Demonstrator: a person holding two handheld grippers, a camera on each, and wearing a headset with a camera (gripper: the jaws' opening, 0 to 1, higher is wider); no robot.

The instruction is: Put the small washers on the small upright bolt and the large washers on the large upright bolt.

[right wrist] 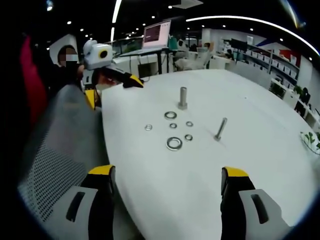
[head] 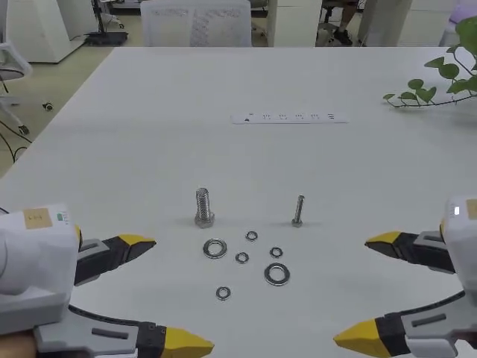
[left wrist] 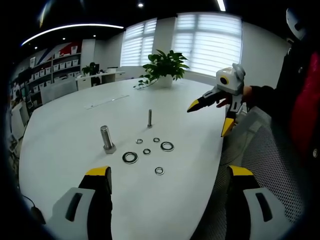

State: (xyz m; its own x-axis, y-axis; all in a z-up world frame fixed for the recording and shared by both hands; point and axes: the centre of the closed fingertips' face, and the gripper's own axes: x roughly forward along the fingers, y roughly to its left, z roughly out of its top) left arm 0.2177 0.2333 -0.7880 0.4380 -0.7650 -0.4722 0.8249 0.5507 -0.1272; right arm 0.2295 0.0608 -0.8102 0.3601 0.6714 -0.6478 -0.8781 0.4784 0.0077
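No washer is on a bolt yet, so I judge that the task stands at its very beginning. The large bolt stands upright near the middle of the head view. The small bolt stands to its right, well apart. Both shafts are bare.

Six washers lie flat and loose on the table, in the space just below the two bolts, and none touches another. One large washer lies just below the large bolt, and a second large washer lies lower and more to the right. The four small washers lie between and around these two, and the lowest of them is at the bottom of the group. All six must go on: two on the large bolt, four on the small bolt.

The washers are in no tray or dish. They rest directly on the table.

The left gripper is at the lower left of the head view and the right gripper at the lower right. Both have their jaws spread wide with nothing between them, and both are well apart from the washers.
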